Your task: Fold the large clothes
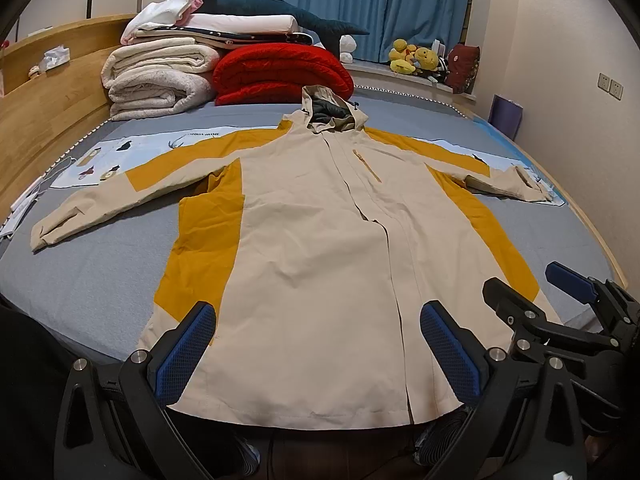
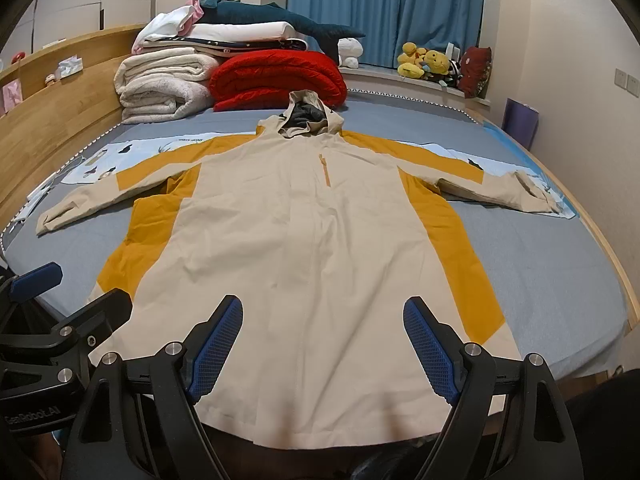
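A beige and mustard hooded jacket [image 1: 320, 216] lies flat, front up, on the grey bed [image 1: 100, 264], sleeves spread to both sides, hem toward me. It also shows in the right wrist view [image 2: 304, 232]. My left gripper [image 1: 318, 344] is open and empty, held above the hem near the bed's front edge. My right gripper [image 2: 323, 340] is open and empty, above the hem beside the left one. The right gripper also shows in the left wrist view [image 1: 536, 284], and the left gripper in the right wrist view [image 2: 72, 284].
Folded white blankets [image 1: 156, 80] and a red quilt [image 1: 280, 76] are stacked at the head of the bed. A wooden headboard [image 1: 48, 108] runs along the left. Plush toys [image 1: 412, 58] sit on the window ledge under blue curtains [image 1: 372, 4]. A light printed sheet [image 1: 104, 160] lies under the sleeves.
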Demonstrator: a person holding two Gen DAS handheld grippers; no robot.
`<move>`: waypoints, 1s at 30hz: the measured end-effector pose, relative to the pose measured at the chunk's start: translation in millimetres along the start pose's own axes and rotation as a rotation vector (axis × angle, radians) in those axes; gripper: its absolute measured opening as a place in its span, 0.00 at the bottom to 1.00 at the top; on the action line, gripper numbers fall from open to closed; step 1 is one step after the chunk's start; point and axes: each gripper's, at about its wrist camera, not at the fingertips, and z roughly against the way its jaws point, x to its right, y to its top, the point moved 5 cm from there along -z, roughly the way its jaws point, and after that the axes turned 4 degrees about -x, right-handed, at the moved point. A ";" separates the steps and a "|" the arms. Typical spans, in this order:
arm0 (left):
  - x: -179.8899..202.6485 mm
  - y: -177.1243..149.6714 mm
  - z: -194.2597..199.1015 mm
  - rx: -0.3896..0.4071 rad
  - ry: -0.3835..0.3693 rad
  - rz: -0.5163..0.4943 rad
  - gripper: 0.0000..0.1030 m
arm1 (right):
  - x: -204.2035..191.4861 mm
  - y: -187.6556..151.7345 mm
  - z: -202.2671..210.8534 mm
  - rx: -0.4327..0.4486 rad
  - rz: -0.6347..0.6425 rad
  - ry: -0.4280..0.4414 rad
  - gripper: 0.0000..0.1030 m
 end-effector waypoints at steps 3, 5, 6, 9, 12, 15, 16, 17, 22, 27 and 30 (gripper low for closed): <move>-0.2 0.5 0.3 0.000 0.001 0.000 0.98 | 1.3 -0.5 -0.5 0.000 0.001 0.000 0.81; 0.0 -0.1 -0.3 -0.001 0.000 0.001 0.98 | 1.6 -0.3 -0.5 -0.001 0.000 0.001 0.81; -0.1 -0.1 -0.2 -0.001 0.000 0.000 0.98 | 1.6 -0.5 -0.6 -0.001 0.000 0.001 0.81; -0.3 -0.4 -0.4 -0.001 -0.001 0.001 0.98 | 0.7 0.1 0.0 0.000 0.000 0.000 0.81; -0.2 -0.7 -0.6 0.000 -0.001 0.000 0.98 | 1.0 -0.2 -0.2 0.001 -0.001 0.002 0.81; -0.2 -1.0 -0.7 0.000 -0.001 0.000 0.98 | 1.5 -0.9 -0.7 0.001 0.000 0.001 0.81; -0.1 -1.1 -1.0 0.000 0.000 0.000 0.98 | 0.7 -0.2 0.0 0.001 0.000 0.000 0.81; -0.1 -1.2 -1.2 0.000 0.000 0.000 0.98 | 0.9 -0.2 -0.3 0.001 0.000 0.001 0.81; -0.4 -1.1 -0.7 0.001 0.000 0.000 0.98 | 1.4 -0.7 -0.5 0.002 0.000 0.001 0.81; -0.2 -1.5 -1.2 0.002 0.000 0.000 0.98 | 2.0 -1.3 -0.7 0.002 0.000 0.001 0.81; -0.3 -1.0 -0.5 0.002 0.000 0.000 0.98 | 1.1 -1.1 -0.2 0.002 0.001 0.001 0.81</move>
